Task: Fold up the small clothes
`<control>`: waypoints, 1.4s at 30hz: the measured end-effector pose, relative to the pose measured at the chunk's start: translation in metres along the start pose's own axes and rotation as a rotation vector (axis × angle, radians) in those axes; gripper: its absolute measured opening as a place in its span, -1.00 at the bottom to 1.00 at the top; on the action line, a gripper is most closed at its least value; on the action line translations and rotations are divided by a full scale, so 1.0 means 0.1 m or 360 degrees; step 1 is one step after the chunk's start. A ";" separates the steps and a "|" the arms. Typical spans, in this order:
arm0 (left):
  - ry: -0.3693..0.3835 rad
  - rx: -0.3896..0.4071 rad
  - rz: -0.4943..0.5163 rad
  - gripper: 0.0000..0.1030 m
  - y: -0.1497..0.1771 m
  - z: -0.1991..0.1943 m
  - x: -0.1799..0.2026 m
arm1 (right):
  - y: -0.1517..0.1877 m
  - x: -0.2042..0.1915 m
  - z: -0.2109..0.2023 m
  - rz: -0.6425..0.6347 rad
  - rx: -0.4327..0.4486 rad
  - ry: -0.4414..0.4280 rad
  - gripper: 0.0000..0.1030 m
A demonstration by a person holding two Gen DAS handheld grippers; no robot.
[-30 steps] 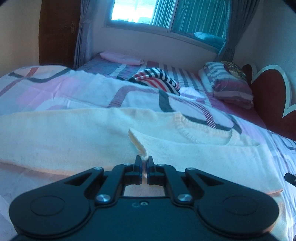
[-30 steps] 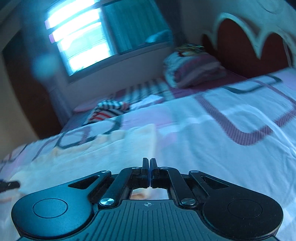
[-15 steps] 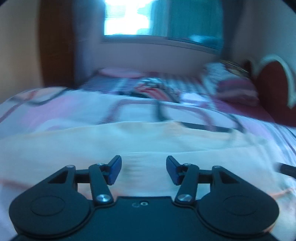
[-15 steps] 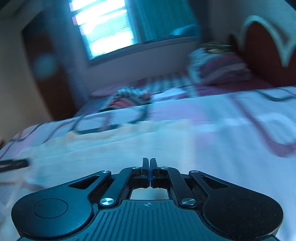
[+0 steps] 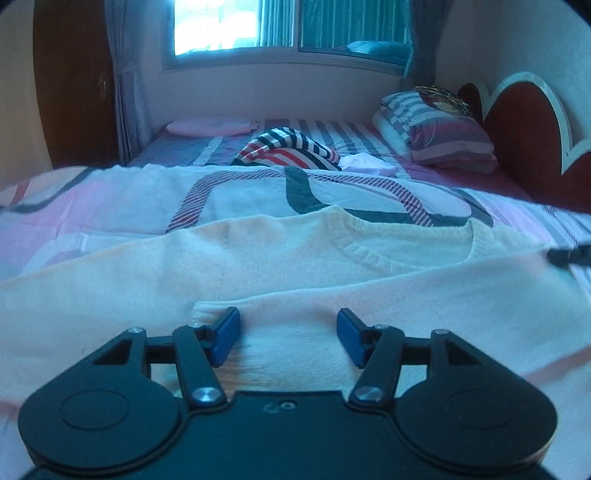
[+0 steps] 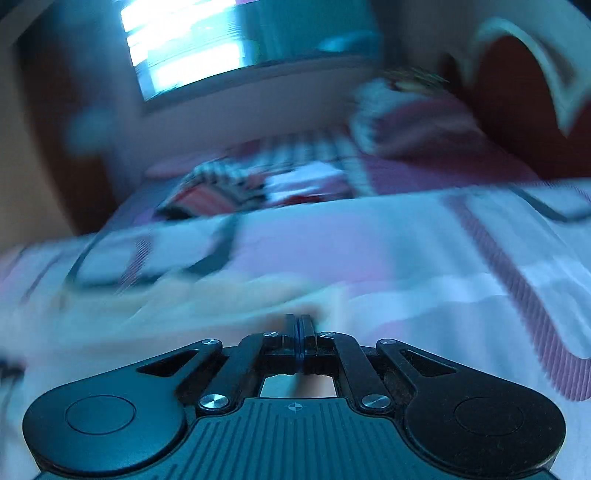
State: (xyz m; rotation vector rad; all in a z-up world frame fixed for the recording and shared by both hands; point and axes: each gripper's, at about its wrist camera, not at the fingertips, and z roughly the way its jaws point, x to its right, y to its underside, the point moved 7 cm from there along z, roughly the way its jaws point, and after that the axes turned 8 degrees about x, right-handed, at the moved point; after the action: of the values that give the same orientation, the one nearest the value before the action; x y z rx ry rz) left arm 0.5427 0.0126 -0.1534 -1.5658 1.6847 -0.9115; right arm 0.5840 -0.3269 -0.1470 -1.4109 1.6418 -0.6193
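A cream knit sweater (image 5: 258,266) lies flat across the bed, its ribbed neckline (image 5: 399,254) toward the right. A folded sleeve lies over its body, and the cuff end (image 5: 201,308) rests just past my left gripper (image 5: 288,332), which is open and empty just above the sleeve. In the blurred right wrist view the sweater (image 6: 177,314) shows at the lower left. My right gripper (image 6: 300,325) is shut, with nothing visible between its fingers, at the sweater's right edge. Its tip shows in the left wrist view (image 5: 569,254).
The bed has a patterned pink and white cover (image 5: 240,192). A striped garment (image 5: 288,149), a pink folded cloth (image 5: 210,127) and a small pale item (image 5: 369,164) lie farther back. Pillows (image 5: 436,129) lean by the red headboard (image 5: 524,133). A window (image 5: 288,26) is behind.
My left gripper opened and let go of the sleeve cuff, which now lies flat on the sweater. My right gripper stayed shut and swung toward the sweater's edge, still moving.
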 end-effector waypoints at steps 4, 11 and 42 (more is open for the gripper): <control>0.0005 0.0004 0.0001 0.14 -0.02 0.01 0.00 | -0.02 -0.01 0.04 -0.0065 -0.0013 0.0003 -0.97; 0.0014 0.0069 0.0059 0.16 -0.08 -0.23 0.07 | 0.10 -0.08 -0.32 -0.0025 -0.0027 -0.0022 -0.96; -0.0637 0.0064 -0.0698 0.33 0.72 -1.38 -3.08 | 0.75 -1.33 -1.16 -0.0095 0.0053 -0.0049 0.07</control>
State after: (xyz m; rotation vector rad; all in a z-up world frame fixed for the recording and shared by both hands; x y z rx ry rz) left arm 0.4099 0.3311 -0.1377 -1.9766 1.0599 -0.7628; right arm 0.4446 -0.1999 -0.1112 -1.4430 1.5632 -0.6532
